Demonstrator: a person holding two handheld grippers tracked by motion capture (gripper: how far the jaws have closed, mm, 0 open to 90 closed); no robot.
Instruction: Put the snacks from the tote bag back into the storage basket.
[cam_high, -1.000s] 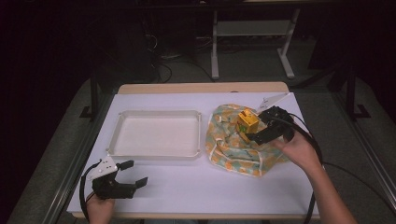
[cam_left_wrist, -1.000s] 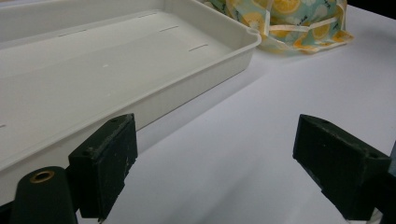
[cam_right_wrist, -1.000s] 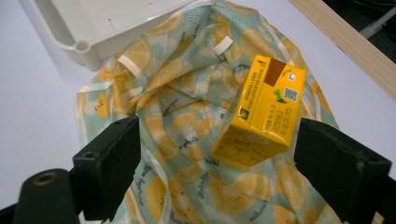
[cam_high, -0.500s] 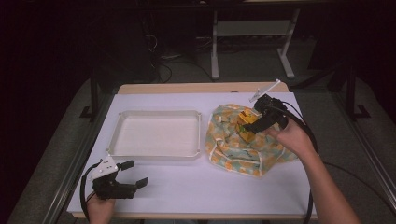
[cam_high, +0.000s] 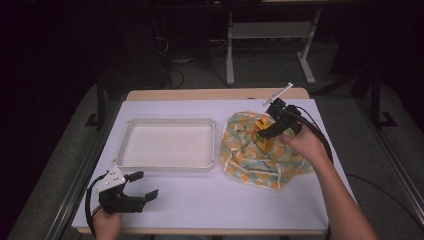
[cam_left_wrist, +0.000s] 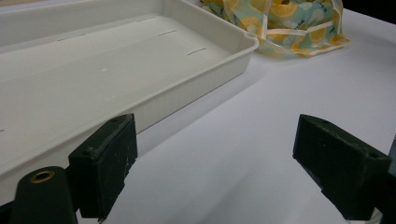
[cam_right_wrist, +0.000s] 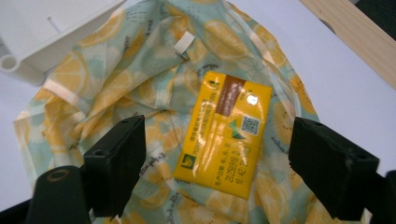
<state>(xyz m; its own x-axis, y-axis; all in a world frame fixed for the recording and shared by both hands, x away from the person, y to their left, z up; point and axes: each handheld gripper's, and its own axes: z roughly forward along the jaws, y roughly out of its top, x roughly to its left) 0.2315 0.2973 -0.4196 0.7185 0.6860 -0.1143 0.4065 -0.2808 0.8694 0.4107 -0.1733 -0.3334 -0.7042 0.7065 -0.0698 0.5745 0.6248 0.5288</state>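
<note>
High view: your right tongs (cam_high: 264, 134) hover over the yellow packet (cam_high: 263, 141) on the lemon-print cloth (cam_high: 250, 155); left tongs (cam_high: 141, 186) rest open on the table (cam_high: 210, 200).

Left gripper view: white tray (cam_left_wrist: 140, 70) just beside, nothing between jaws.

Right gripper view: jaws have just been closing, still wide, packet between them, ungripped.

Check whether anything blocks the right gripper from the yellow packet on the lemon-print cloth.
Nothing visible does. The yellow packet lies bare on the cloth, and the right gripper hangs above it, open, its jaws just having been closing, with a clear gap down to it.
</note>
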